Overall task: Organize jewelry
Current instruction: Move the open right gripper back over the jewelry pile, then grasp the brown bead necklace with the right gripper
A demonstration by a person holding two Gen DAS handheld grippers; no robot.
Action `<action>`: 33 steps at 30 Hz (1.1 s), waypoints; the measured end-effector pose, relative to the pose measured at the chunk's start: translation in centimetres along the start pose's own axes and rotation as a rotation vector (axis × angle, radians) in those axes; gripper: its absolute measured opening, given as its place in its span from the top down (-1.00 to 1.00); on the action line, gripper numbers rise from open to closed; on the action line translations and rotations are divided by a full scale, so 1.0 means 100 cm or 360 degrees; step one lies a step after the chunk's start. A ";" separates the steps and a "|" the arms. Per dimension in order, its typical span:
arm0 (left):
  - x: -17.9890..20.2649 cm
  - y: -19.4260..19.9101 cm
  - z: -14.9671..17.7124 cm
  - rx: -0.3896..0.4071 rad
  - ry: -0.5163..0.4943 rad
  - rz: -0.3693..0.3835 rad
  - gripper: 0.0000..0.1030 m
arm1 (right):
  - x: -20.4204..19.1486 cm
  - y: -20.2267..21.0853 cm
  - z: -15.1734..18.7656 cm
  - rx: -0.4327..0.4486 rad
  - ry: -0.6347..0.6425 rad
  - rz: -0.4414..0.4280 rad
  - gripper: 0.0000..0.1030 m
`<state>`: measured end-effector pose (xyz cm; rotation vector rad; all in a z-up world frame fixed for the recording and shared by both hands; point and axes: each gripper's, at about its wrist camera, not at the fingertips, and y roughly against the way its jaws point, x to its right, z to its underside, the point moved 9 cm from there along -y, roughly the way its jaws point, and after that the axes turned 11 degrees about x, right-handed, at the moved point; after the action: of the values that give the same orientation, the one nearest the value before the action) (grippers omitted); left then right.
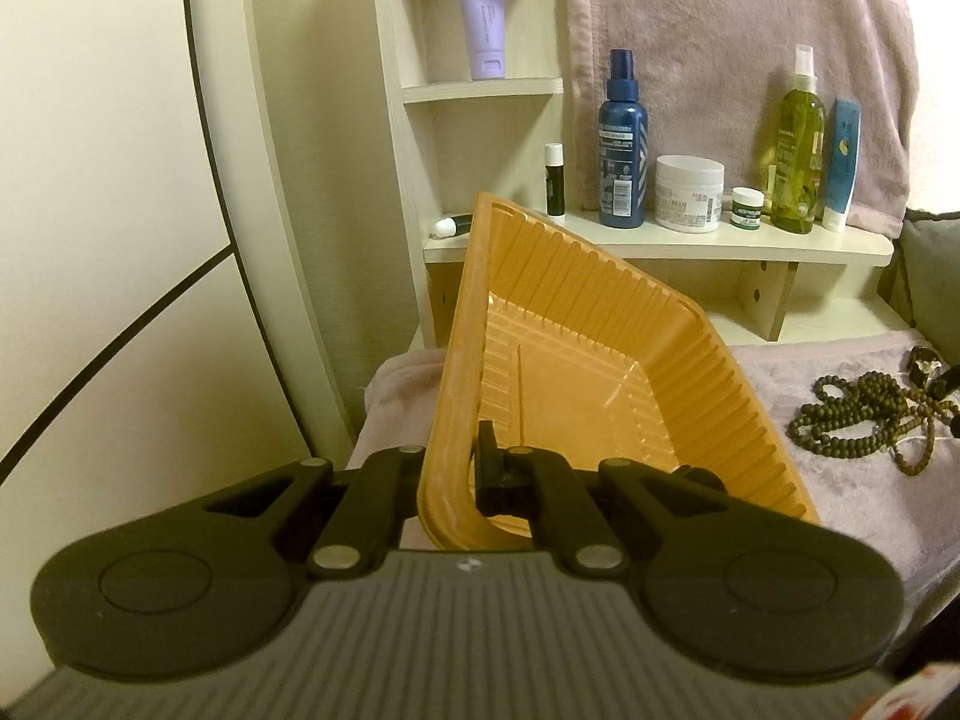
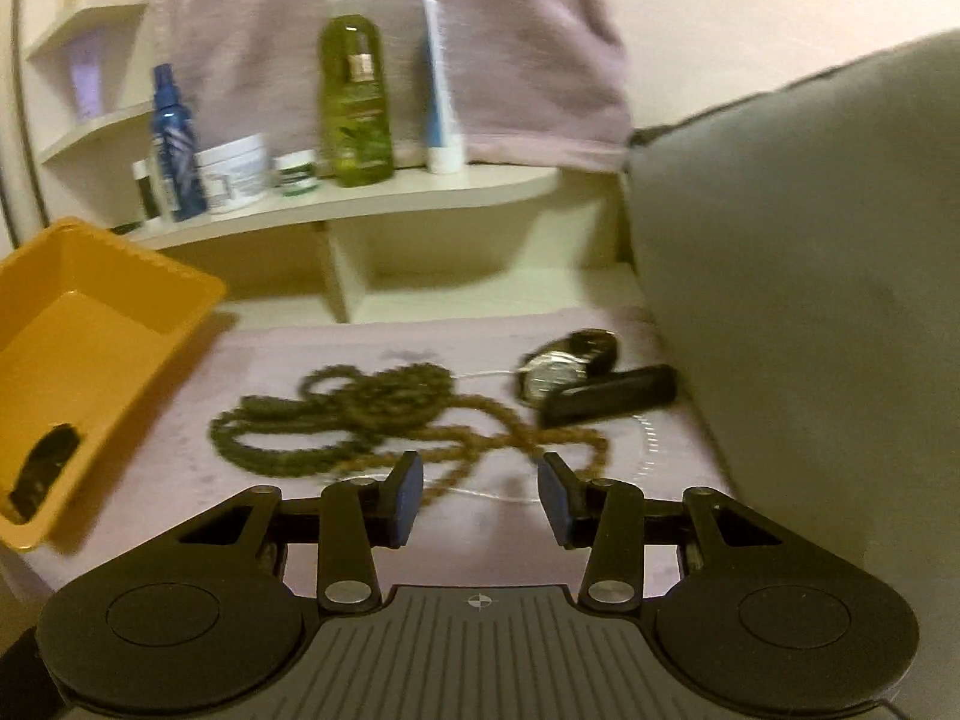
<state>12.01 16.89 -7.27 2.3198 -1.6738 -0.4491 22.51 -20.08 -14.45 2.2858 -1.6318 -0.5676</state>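
Little print is legible. In the left wrist view, right of centre on the shelf, the small green jar point(image 1: 747, 207) reads "LIP BALM"; the white cream jar point(image 1: 688, 194) beside it shows "CREAM".

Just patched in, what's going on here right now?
The left gripper is shut on the rim of the orange plastic tray, holding it tilted above the pale cloth. The right gripper is open, hovering over the tangled bead necklace. A wristwatch lies on the cloth beyond it. Something dark already lies in the tray, too blurred to identify.
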 end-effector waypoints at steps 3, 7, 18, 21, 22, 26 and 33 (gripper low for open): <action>0.000 0.000 0.000 -0.0003 -0.0005 -0.0003 0.92 | 0.002 -0.002 0.001 -0.0010 -0.0013 -0.0018 0.15; 0.001 0.000 0.000 -0.0004 -0.0010 -0.0007 0.93 | -0.008 -0.008 0.002 -0.0025 -0.0001 -0.0068 0.39; 0.001 -0.001 0.000 -0.0004 -0.0007 -0.0006 0.93 | -0.006 -0.044 0.007 -0.0116 -0.0067 0.0008 0.57; 0.001 -0.001 0.000 -0.0004 -0.0008 -0.0005 0.93 | -0.005 -0.045 0.005 -0.0119 -0.0074 0.0005 0.83; 0.001 0.000 0.000 -0.0003 -0.0008 -0.0005 0.92 | -0.004 -0.043 0.004 -0.0118 -0.0084 0.0010 0.87; 0.001 -0.001 0.000 -0.0002 -0.0005 -0.0006 0.92 | -0.005 -0.029 -0.005 -0.0078 -0.0075 0.0002 0.88; 0.001 -0.001 0.000 0.0004 -0.0001 -0.0004 0.92 | -0.013 0.006 -0.047 0.0098 0.0023 -0.0041 0.88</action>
<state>12.10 16.82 -7.28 2.3237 -1.6729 -0.4489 23.81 -19.09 -9.76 2.3522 -1.6374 -0.5121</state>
